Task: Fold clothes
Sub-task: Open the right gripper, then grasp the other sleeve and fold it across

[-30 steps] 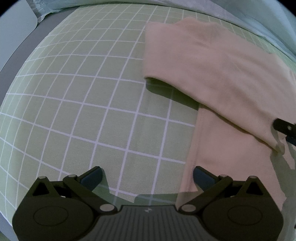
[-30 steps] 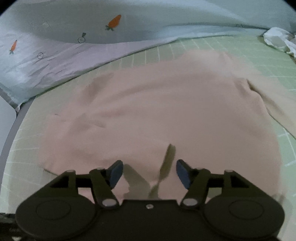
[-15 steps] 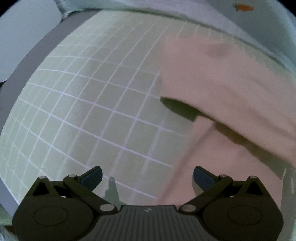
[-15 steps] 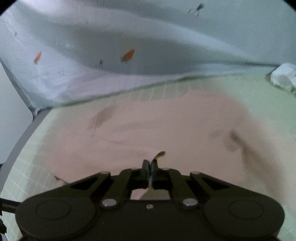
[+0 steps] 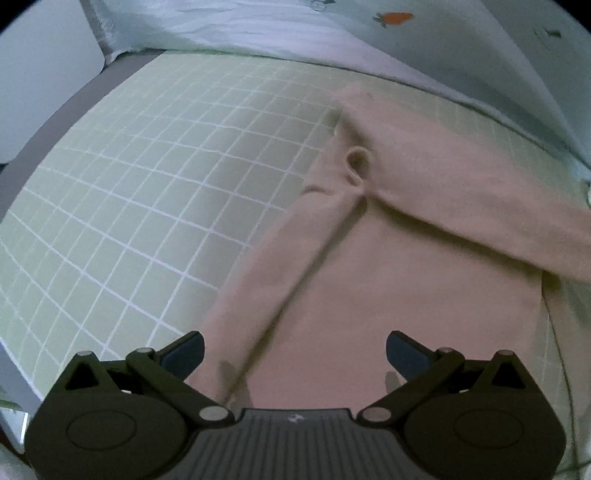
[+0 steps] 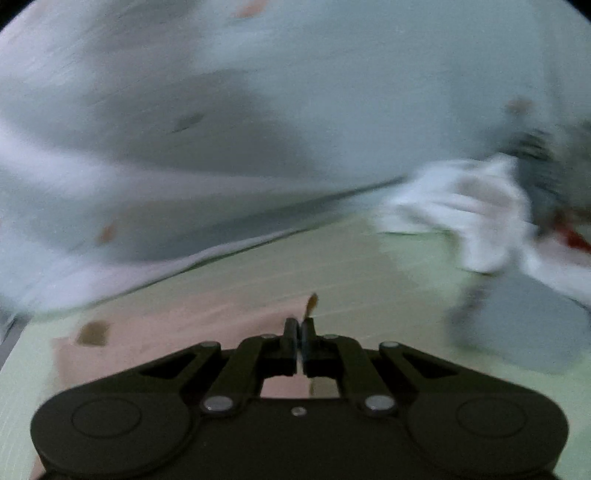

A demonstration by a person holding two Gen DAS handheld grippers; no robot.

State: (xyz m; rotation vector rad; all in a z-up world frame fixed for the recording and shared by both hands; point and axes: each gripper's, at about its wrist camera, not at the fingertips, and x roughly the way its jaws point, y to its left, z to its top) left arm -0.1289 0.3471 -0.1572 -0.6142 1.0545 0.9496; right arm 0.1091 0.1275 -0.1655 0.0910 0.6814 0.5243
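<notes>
Our left gripper hangs with its fingers spread wide above the pink garment, gripping nothing. The garment lies on the green grid mat, toward the mat's far edge, where the pale carrot-print sheet begins; one sleeve is folded across its body. Our right gripper has its fingers pinched together on a bit of the garment's fabric; that view is blurred. White cloths sit at the mat's far right edge.
</notes>
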